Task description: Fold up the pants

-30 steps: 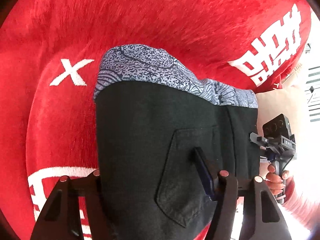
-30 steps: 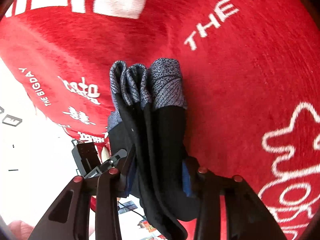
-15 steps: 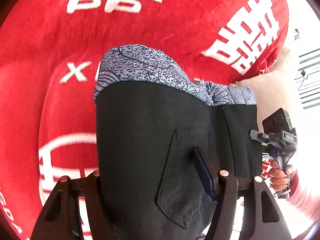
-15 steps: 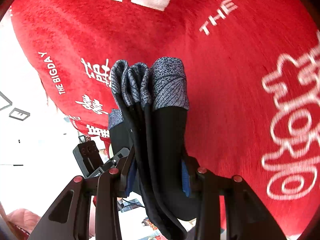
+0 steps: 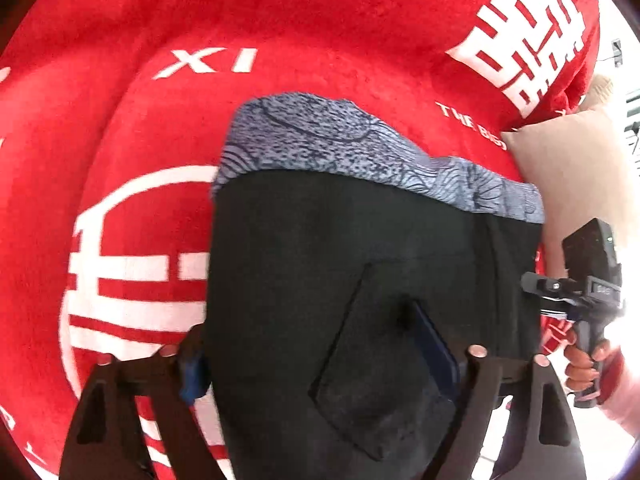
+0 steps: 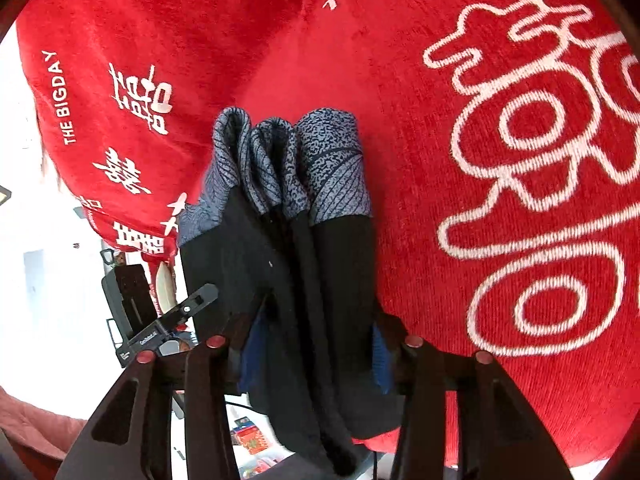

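Note:
Folded black pants (image 5: 340, 280) with a blue-grey patterned band (image 5: 320, 140) hang over a red blanket (image 5: 280, 20) printed with white characters. My left gripper (image 5: 304, 332) straddles them across the back pocket. Its jaws are opening, and the left blue pad (image 5: 192, 372) now stands bare beside the cloth edge. In the right wrist view the same pants (image 6: 320, 272) are bunched in several layers between the pads of my right gripper (image 6: 320, 312). Those jaws are opening too, but both pads still touch the cloth. The right gripper's body (image 5: 588, 292) shows at the left wrist view's right edge.
A hand (image 5: 580, 364) holds the right gripper's handle. A beige cushion (image 5: 568, 168) lies off the blanket's right edge. In the right wrist view the blanket (image 6: 500, 160) ends at the left on a bright white floor, where the left gripper's body (image 6: 160, 320) shows.
The blanket's print has slid across both views while the pants kept their place between the fingers. Both pairs of fingers stand wider, and the left gripper's left pad has come into sight.

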Available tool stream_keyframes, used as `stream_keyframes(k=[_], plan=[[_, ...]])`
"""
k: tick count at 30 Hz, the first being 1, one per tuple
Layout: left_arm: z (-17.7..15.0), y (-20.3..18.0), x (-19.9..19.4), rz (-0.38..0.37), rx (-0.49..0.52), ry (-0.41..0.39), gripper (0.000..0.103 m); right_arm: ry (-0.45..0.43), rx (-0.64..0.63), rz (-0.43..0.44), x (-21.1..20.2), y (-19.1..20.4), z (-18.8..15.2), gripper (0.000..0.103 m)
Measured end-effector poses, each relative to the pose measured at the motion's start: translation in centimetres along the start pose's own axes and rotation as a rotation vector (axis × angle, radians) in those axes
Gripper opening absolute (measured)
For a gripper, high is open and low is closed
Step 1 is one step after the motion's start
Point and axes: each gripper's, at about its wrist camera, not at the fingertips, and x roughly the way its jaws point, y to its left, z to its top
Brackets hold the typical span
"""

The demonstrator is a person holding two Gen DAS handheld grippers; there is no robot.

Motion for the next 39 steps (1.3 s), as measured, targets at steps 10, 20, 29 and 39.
stream_keyframes(k=[10, 20, 29, 39], plan=[[0.2, 0.5, -4.0, 0.189, -0.002, -0.008, 0.088, -0.018, -0.104, -0.298, -1.1, 3.5, -0.7, 0.06], [-1.1, -3.2, -7.8, 0.295, 0.008, -0.008, 0.088, -0.028, -0.014, -0.461, -5.0, 3.9, -3.4, 0.061], [-2.3, -5.5, -8.2, 0.359, -0.066, 0.0, 0.088, -0.019, -0.008, -0.548, -6.4, 5.3, -4.2, 0.082], [-3.5, -8.1, -9.9, 0.36, -0.003, 0.034, 0.088, 0.001, -0.126, -0.577, -5.5, 10.2, -6.9, 0.103]])
